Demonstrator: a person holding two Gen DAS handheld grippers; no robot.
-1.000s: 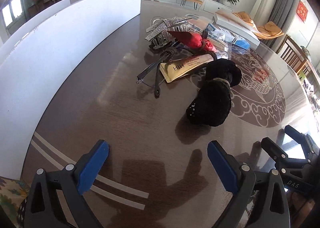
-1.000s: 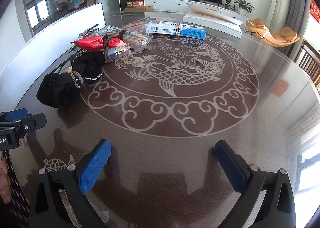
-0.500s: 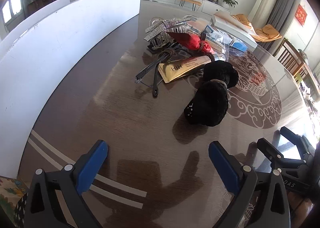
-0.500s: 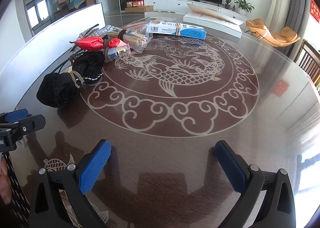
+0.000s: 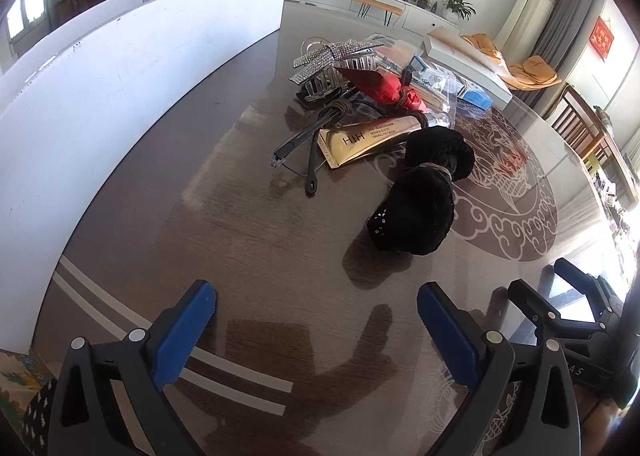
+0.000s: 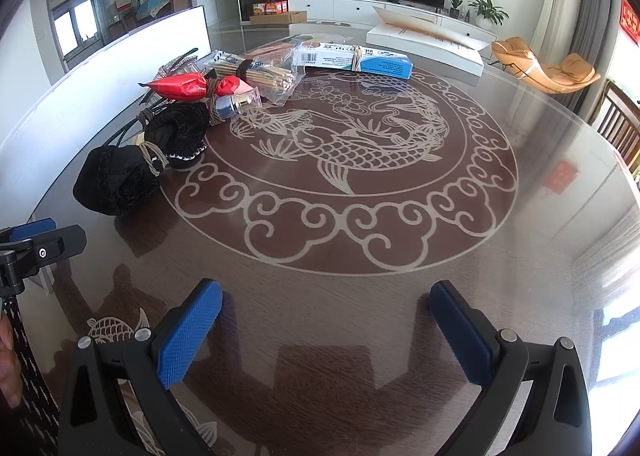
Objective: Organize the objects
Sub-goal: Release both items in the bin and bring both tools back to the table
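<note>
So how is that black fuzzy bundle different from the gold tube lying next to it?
The black bundle is soft, plump and matte, cinched with string around its middle; the gold tube is flat, shiny and printed with lettering. The bundle lies nearer the left gripper; the tube lies farther back against the pile. Both rest on the table, untouched.

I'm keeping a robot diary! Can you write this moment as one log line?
left gripper: open, empty | right gripper: open, empty | black bundle: on table, untouched | stage: nothing picked yet

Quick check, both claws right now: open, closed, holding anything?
Left claw: open, empty, hovering above the table.
Right claw: open, empty, also above the table.
</note>
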